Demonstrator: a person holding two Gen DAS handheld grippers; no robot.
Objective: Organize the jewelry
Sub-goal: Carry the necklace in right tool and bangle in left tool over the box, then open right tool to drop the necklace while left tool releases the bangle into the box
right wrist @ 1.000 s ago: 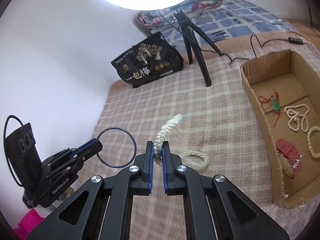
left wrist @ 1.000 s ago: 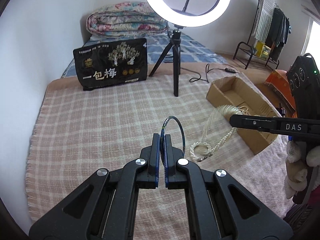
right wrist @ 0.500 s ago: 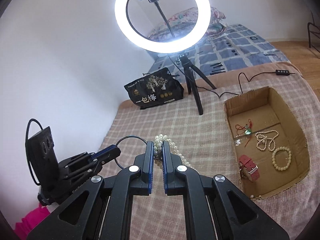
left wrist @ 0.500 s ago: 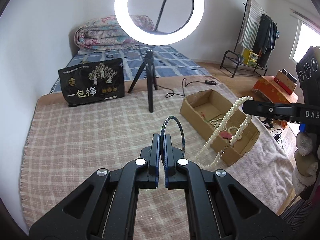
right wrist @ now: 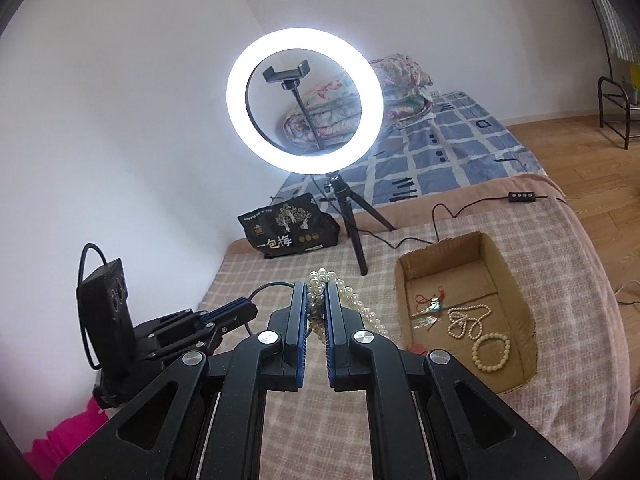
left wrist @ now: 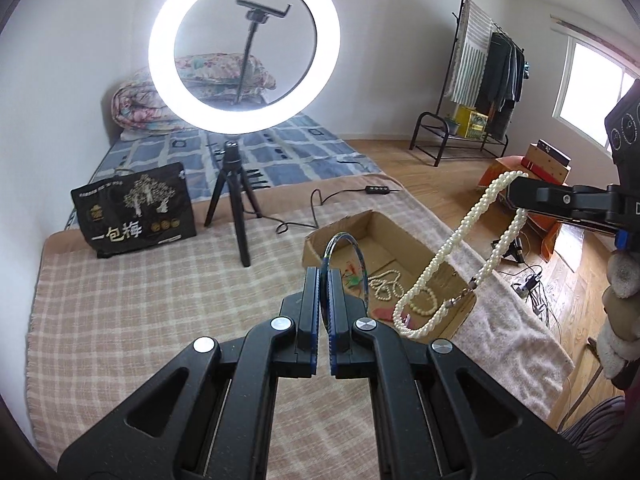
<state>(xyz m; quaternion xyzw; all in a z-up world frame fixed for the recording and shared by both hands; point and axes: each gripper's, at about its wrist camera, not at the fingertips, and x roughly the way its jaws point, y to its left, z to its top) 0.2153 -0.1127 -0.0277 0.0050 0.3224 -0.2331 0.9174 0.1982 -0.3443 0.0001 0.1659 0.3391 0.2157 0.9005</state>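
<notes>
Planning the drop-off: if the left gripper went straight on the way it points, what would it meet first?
Probably the cardboard box: the left gripper, shut on the bangle, points down toward its open top, with nothing visible between. Depth is uncertain.

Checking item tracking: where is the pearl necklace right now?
The pearl necklace hangs from the shut right hand-held gripper, off the blanket, near the cardboard box.

left gripper (left wrist: 324, 276) and right gripper (right wrist: 316, 292): black moulded linkages are fitted with silver round-headed screws and blue-edged finger pads (left wrist: 310, 312). a black camera box with a looped cable (right wrist: 86, 264) is mounted behind. fuzzy pale gloves (left wrist: 618, 312) are worn.
</notes>
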